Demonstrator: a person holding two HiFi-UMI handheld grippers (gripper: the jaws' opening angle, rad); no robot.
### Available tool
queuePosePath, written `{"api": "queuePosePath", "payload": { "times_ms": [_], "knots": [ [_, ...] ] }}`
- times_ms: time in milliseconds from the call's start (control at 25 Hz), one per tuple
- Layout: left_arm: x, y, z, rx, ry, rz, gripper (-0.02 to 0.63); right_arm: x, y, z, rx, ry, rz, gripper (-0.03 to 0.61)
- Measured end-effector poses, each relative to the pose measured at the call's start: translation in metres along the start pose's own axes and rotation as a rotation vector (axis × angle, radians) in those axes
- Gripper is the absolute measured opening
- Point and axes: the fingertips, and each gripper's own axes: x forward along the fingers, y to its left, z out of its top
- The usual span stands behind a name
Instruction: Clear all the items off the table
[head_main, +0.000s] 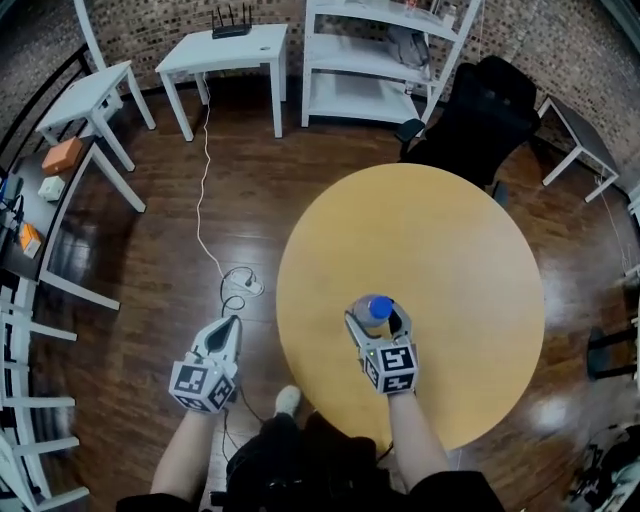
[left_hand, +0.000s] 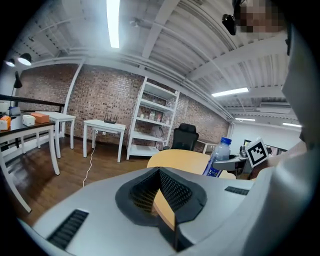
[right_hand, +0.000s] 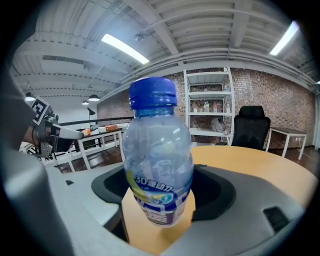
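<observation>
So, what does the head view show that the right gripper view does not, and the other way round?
Only the head view: the white cable on the floor and the router on a small white table. Only the right gripper view: the ceiling lights and the print on the bottle label. Both: the blue-capped water bottle between the right gripper's fingers, the round wooden table, the black office chair, the white shelf unit.
</observation>
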Motion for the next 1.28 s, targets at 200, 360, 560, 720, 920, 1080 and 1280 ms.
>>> {"api": "queuePosePath", "payload": {
  "times_ms": [200, 360, 560, 720, 920, 1080, 1280],
  "knots": [
    [0.01, 0.007, -0.024, -0.034, 0.051, 0.018, 0.0, 0.02, -0.007, -0.029, 0.021, 0.049, -0.002, 0.374],
    [0.005, 0.01, -0.044, -0.09, 0.078, 0.056, 0.0, 0.026, -0.01, -0.031, 0.031, 0.038, -0.011, 0.374],
    [-0.011, 0.013, -0.075, -0.14, 0.135, 0.068, 0.0, 0.023, -0.007, -0.029, 0.044, 0.007, -0.031, 0.374],
    [-0.016, 0.015, -0.078, -0.145, 0.147, 0.065, 0.0, 0.024, -0.007, -0.029, 0.052, -0.003, -0.043, 0.378],
    [-0.013, 0.014, -0.063, -0.148, 0.113, 0.037, 0.0, 0.018, -0.009, -0.03, 0.047, -0.02, -0.076, 0.393],
    [-0.009, 0.008, -0.043, -0.136, 0.069, -0.011, 0.0, 0.01, -0.011, -0.03, 0.05, -0.018, -0.117, 0.393],
    [0.001, 0.008, -0.023, -0.132, 0.021, -0.061, 0.0, -0.013, -0.009, -0.021, 0.069, -0.048, -0.139, 0.393]
  ]
}}
